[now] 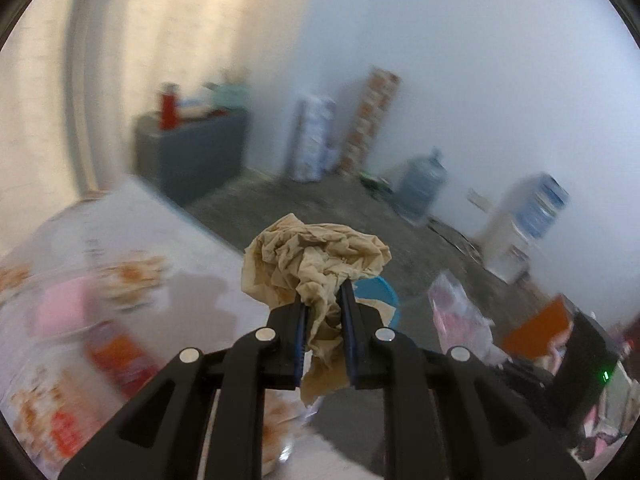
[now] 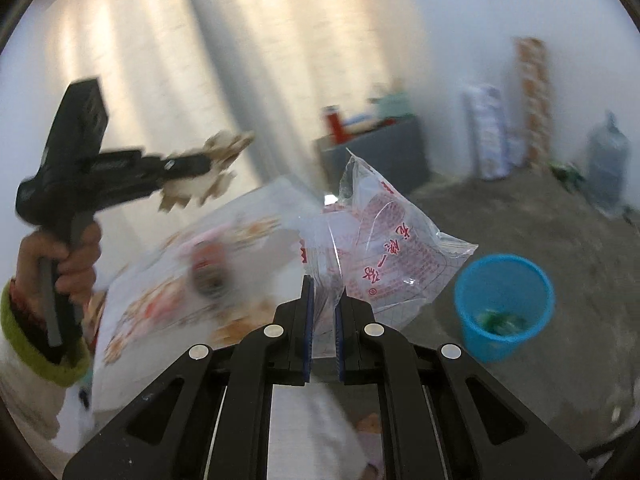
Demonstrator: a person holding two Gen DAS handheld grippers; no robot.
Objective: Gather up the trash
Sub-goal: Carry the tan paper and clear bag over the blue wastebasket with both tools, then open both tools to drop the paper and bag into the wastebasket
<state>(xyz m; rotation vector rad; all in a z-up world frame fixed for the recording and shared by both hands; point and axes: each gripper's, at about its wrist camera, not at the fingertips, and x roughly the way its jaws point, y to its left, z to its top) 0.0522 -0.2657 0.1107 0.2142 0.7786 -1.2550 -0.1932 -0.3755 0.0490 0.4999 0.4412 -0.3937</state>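
Carrying trash toward the bin looks like the step in hand. Left wrist view: left gripper (image 1: 323, 300) has its jaws narrow, clamped on a crumpled brown paper (image 1: 316, 262) held clear of the table (image 1: 208, 240); blue bin (image 1: 380, 296) sits on the floor just behind the paper, mostly hidden; best to keep the clamp firm until over its mouth. Right wrist view: right gripper (image 2: 323, 292) pinches a clear printed plastic bag (image 2: 372, 248); bin (image 2: 504, 304) near, lower right, holding something green, too blurred to name; release 1 item at a time, low over the rim.
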